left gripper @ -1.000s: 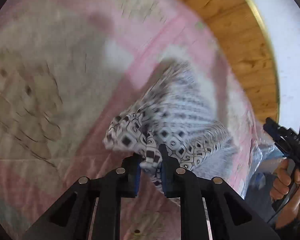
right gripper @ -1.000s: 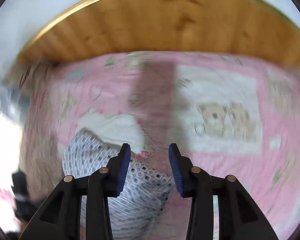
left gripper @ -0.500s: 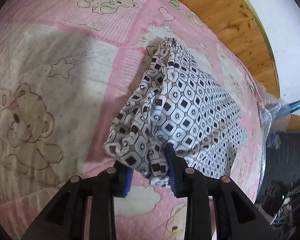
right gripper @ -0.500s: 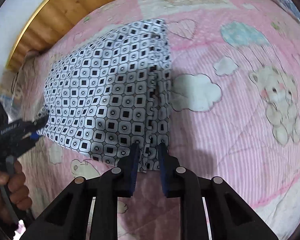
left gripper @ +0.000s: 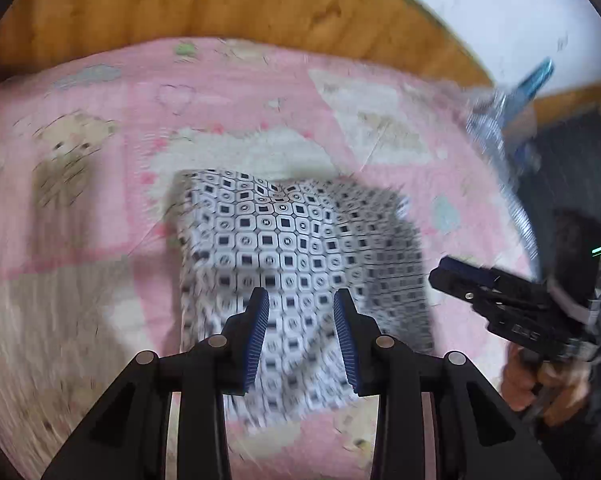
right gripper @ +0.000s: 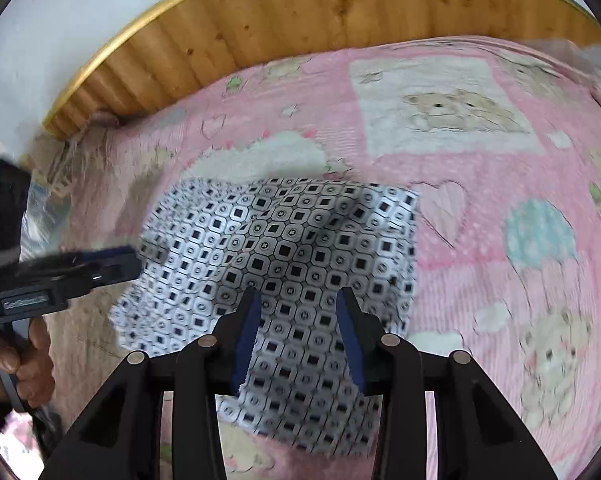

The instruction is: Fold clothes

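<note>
Garment: black-and-white patterned cloth (right gripper: 284,252), lying folded in a rough rectangle on the pink teddy-bear quilt (right gripper: 500,168), near the wooden headboard (right gripper: 300,20).
Left gripper (left gripper: 300,332): fingers spread apart over the cloth, gripping nothing.
Right gripper (right gripper: 296,332): fingers likewise wide apart, empty, above the cloth's near edge.
Writing: pale lettering on the left gripper's side, too blurred to read.
Hands: one hand (right gripper: 16,360) on each handle.

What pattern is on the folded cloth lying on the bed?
The cloth is white with black squares and small rings in a grid, clearest in the right wrist view.
</note>
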The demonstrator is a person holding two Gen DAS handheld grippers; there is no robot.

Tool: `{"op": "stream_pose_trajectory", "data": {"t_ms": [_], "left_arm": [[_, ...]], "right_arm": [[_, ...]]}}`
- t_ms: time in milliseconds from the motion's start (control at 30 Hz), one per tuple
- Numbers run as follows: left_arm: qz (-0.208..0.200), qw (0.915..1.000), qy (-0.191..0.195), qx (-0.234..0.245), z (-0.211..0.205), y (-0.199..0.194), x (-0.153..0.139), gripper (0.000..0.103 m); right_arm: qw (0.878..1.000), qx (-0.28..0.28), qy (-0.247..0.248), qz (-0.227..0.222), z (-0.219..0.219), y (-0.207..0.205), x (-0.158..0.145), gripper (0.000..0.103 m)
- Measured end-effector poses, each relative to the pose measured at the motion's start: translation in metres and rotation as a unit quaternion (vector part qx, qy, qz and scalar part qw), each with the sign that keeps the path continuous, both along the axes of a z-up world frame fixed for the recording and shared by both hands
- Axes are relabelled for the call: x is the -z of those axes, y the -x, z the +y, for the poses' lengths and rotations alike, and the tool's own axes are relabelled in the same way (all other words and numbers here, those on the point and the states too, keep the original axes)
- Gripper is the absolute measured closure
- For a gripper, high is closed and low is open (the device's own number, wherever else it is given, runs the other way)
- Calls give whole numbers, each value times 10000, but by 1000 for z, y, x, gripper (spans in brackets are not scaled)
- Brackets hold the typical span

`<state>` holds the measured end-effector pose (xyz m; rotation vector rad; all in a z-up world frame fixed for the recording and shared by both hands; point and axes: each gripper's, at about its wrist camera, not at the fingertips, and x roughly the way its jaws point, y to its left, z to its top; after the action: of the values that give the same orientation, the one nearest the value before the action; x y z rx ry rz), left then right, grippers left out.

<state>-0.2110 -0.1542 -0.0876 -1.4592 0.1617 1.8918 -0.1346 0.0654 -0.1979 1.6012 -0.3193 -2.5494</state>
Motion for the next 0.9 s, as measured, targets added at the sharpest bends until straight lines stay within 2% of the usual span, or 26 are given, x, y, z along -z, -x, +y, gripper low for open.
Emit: {"op": "stream_pose_trajectory", "data": {"t_ms": [67,100,167,200,300,367,400,467,533,600,633,667,733,800,900], "left_arm": [[304,9984,476,80,9,20,25,66],[232,9987,451,30,7,33,34,66],[2,9997,103,-230,0,55,36,70],[-6,9994,56,-342,-3,62,32,70],[-212,9985,-449,-230,-12,64,11,70],[-245,9969,-751,-21,-12,62,-5,70],[-202,9969,-759,31,-9,62,-9,70],[-216,9983,-535,51,6,72,3,70],[-221,9996,-191,53,17,82,25,70],[-177,9997,145,1,25,91,46,73],[-135,9996,246,-66,26,97,52,82],[-113,9993,290,-186,25,104,53,88],[65,9980,330,-527,12,113,42,90],[245,9954,332,-860,-5,120,28,88],[-47,9958,-170,-895,-41,113,2,84]], "right_arm": [[9988,-157,-362,-275,-1,1,22,65],[9971,-191,-558,-482,2,0,37,68],[9962,-205,-639,-554,10,-9,43,68],[9963,-187,-627,-552,15,-14,42,68],[9958,-166,-425,-789,26,-19,31,68],[9977,-182,-338,-561,26,-10,14,68],[9987,-188,-286,-380,25,-3,4,68],[9996,-204,-186,-41,23,13,-14,68],[9996,-230,-123,122,19,35,-12,68],[9997,-191,-131,5,19,56,6,68],[9991,-123,-317,-255,21,64,21,68],[9975,-2,-490,-505,27,68,35,64],[9986,223,-170,-442,41,65,37,64],[9979,387,-143,-503,46,56,31,64],[9982,510,148,-291,51,30,8,63]]}}
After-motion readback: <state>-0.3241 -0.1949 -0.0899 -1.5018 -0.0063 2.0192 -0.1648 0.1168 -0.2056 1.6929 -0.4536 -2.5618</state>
